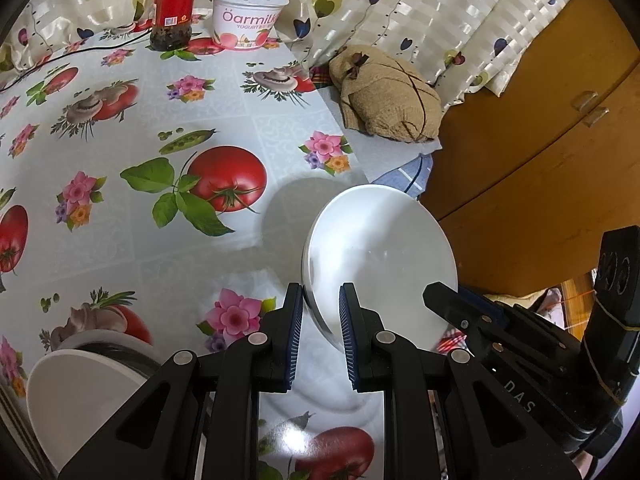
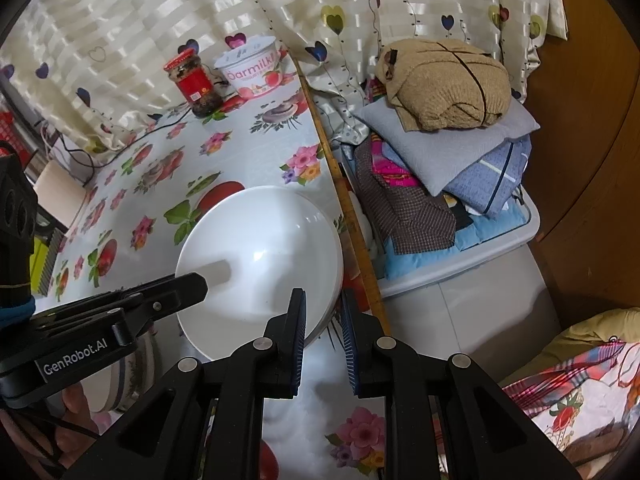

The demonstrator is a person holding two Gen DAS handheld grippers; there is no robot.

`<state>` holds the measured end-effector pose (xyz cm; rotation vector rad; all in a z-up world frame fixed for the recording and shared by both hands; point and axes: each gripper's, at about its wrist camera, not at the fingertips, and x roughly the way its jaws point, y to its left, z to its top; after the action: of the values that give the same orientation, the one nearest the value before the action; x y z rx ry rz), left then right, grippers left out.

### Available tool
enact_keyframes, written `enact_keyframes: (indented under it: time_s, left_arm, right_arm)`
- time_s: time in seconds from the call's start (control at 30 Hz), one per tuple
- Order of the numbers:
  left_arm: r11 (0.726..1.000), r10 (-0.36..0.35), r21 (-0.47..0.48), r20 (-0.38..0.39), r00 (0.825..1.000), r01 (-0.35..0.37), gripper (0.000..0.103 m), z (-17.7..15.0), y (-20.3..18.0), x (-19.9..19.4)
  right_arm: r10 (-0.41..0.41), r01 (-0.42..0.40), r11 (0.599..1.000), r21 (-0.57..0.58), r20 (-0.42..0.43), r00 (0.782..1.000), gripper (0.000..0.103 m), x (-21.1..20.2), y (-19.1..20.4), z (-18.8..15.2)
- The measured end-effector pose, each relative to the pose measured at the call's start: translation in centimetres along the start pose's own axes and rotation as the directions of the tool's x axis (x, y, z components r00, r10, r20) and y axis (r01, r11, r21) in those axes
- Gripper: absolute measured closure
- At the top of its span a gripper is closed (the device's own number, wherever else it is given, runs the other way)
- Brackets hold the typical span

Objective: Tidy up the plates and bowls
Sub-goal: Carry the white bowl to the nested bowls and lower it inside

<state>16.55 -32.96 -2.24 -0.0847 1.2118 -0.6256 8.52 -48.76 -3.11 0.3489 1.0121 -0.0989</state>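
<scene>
Clearly tilted, the white bowl opens toward both cameras, both grippers' fingers pinching its rim.

Left gripper and right gripper both point steeply downward, side by side. Each has its jaws closed narrowly on the rim of one white bowl, the left at the near-left edge, the right at the near-right edge.

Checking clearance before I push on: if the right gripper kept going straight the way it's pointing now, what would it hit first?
The right gripper already has the white bowl's rim between its fingers, so going on it would push into the bowl wall first. Beyond that lies the flowered tablecloth near the table edge; depth is hard to judge.
</scene>
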Motion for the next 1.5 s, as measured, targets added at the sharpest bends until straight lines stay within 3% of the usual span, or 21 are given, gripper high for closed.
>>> enact_keyframes:
  time_s: [1.0,1.5]
  left_arm:
    - [0.999,-0.021,0.039,0.102,0.995,0.017,0.083,-1.8,-0.1,-6.6]
    - [1.0,-0.019,0.021,0.169,0.985,0.015,0.083,-3.1,1.3,-11.2]
  right_arm:
    - [0.013,-0.009,0.998,-0.062,0.077,0.997,0.086,-5.8,3.3,-0.7]
    - [0.047,-0.032,0.992,-0.121,0.122,0.991,0.086,-8.9,6.9,-0.9]
